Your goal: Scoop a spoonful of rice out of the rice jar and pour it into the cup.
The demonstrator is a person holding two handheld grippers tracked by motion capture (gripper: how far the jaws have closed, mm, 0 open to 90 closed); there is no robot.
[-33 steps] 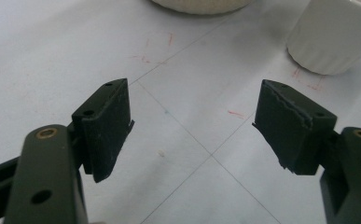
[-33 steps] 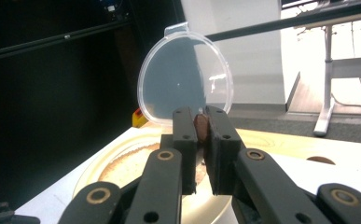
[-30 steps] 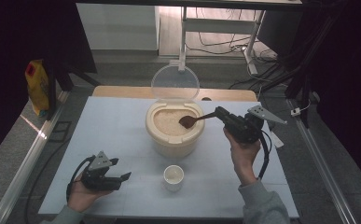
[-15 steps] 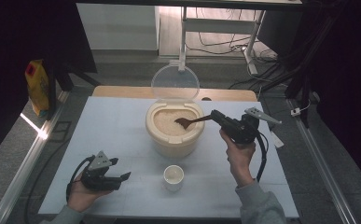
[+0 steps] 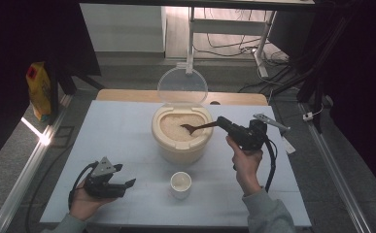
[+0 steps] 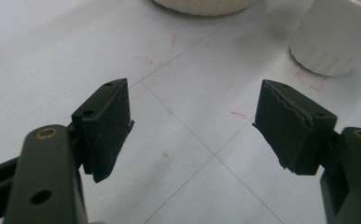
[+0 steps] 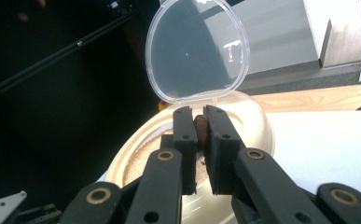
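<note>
brown spoon in rice, right gripper clamping handle

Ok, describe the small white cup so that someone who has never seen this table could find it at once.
Start at the big cream rice container with its clear lid standing open, in the middle of the white table. Come straight toward the person's edge: the small white cup stands there alone, apart from the container. It is the smallest vessel, ribbed and lidless.

brown spoon dipped in open rice container.
</note>
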